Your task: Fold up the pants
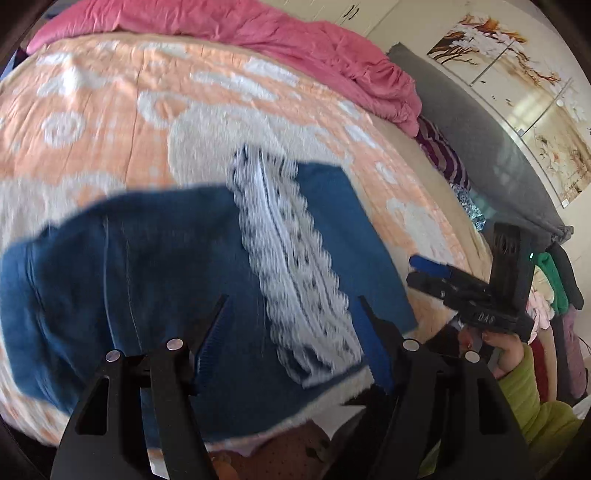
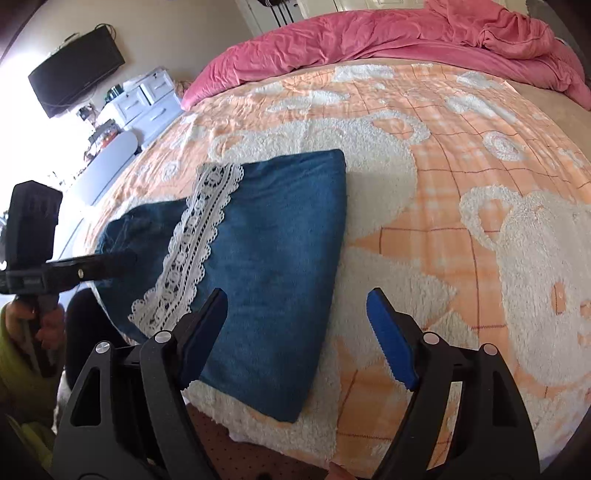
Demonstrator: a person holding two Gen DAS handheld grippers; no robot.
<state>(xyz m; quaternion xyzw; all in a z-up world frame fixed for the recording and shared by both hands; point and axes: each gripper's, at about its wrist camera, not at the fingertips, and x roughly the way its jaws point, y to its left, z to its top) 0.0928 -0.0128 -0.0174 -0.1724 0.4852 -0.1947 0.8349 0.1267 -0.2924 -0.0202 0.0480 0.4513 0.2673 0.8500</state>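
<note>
Left gripper (image 1: 291, 325): black frame, blue ribbed pads, jaws apart, gripping nothing, poised above the pants (image 1: 147, 266). Right gripper (image 2: 297, 332): same build, jaws spread wide, nothing between the pads. Folded pants (image 2: 273, 258) of soft blue denim, a tidy tapered rectangle, flat on the fluffy blanket (image 2: 480, 155) near the bed's front edge. White lace strip (image 2: 195, 251) with scalloped edges along the length. Long axis from the near edge away across the bed, slanted slightly. Blanket orange and white, bear pattern. Crumpled pink duvet (image 2: 369, 33) beyond. Piled clothes (image 1: 554, 280) at the side. Nothing atop the pants.
</note>
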